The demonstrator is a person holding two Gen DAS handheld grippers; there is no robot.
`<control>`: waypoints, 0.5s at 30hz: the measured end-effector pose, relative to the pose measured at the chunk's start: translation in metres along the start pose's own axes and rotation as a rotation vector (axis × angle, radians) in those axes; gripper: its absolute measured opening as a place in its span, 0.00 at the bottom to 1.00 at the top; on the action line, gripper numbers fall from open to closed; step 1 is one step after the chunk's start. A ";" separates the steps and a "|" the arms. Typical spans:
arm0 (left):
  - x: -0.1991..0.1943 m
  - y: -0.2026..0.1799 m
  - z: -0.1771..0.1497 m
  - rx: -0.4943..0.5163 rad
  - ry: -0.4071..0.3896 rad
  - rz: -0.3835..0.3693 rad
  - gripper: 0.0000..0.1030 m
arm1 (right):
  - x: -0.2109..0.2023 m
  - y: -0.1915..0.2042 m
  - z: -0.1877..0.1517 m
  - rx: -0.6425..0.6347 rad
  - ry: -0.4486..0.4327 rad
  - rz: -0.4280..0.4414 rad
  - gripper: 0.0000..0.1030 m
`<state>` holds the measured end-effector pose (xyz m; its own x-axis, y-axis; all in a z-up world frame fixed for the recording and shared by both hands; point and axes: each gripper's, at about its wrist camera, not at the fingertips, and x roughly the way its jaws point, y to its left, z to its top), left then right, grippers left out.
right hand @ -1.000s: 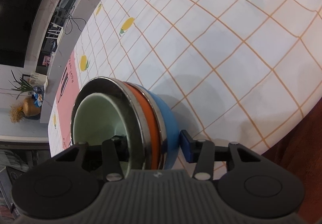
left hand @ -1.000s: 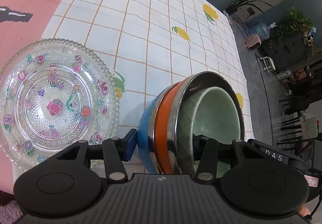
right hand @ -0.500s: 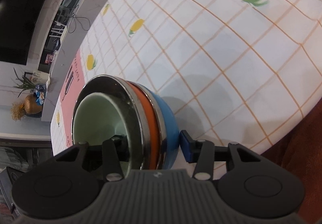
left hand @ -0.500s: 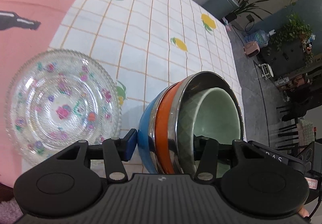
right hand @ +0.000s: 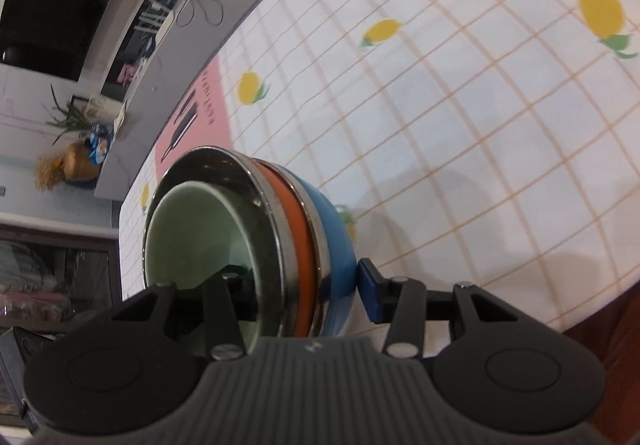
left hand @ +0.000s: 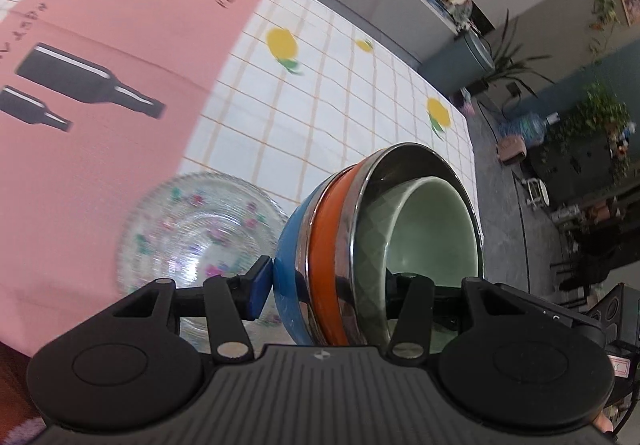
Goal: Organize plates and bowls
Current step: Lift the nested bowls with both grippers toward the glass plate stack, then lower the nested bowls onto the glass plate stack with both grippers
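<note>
A nested stack of bowls hangs tilted above the table: blue outermost, then orange, then steel, with a pale green bowl innermost. My left gripper is shut on its wall, blue pad on the blue outside, the other finger inside the green bowl. From the opposite side my right gripper is shut on the same stack, one finger inside the green bowl. A clear glass plate with flower prints lies on the table below, left of the stack.
The table carries a pink mat with bottle prints and a checked lemon tablecloth. Its edge runs at the right of the left wrist view, with grey floor, potted plants and furniture beyond. A shelf and a dark screen stand behind the table.
Both grippers have risen with the bowl stack held between them. The glass plate now looks smaller and further below, and more of the pink mat and tablecloth has come into view.
</note>
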<state>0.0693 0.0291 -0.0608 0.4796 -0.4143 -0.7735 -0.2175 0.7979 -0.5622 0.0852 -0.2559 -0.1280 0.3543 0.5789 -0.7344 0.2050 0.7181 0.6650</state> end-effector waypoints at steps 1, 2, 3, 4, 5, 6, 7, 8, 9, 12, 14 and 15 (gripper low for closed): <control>-0.003 0.004 0.003 -0.008 -0.004 0.003 0.55 | 0.003 0.005 0.000 -0.005 0.008 0.000 0.44; -0.006 0.008 0.005 -0.017 -0.007 0.006 0.55 | 0.006 0.010 0.000 -0.011 0.016 0.001 0.44; -0.009 0.012 0.007 -0.025 -0.010 0.009 0.55 | 0.009 0.016 0.000 -0.017 0.023 0.001 0.44; -0.012 0.016 0.009 -0.034 -0.012 0.014 0.55 | 0.013 0.022 -0.001 -0.023 0.031 0.000 0.44; -0.014 0.021 0.012 -0.043 -0.016 0.019 0.55 | 0.016 0.027 -0.002 -0.028 0.040 -0.001 0.44; -0.017 0.025 0.013 -0.051 -0.022 0.025 0.55 | 0.020 0.031 -0.003 -0.033 0.051 0.000 0.44; -0.020 0.030 0.014 -0.062 -0.026 0.030 0.55 | 0.025 0.036 -0.004 -0.038 0.062 0.001 0.44; -0.021 0.035 0.016 -0.074 -0.029 0.034 0.55 | 0.030 0.041 -0.005 -0.043 0.071 0.002 0.44; -0.022 0.040 0.017 -0.084 -0.031 0.038 0.55 | 0.034 0.045 -0.006 -0.049 0.080 0.003 0.44; -0.021 0.054 0.017 -0.117 -0.032 0.043 0.55 | 0.047 0.054 -0.010 -0.067 0.104 -0.002 0.44; -0.018 0.063 0.016 -0.141 -0.026 0.043 0.55 | 0.053 0.056 -0.012 -0.078 0.120 -0.013 0.44; -0.016 0.066 0.015 -0.152 -0.021 0.043 0.55 | 0.057 0.057 -0.012 -0.082 0.128 -0.021 0.44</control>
<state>0.0599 0.0945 -0.0812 0.4844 -0.3708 -0.7924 -0.3635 0.7386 -0.5678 0.1059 -0.1773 -0.1337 0.2308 0.6043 -0.7626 0.1339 0.7566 0.6401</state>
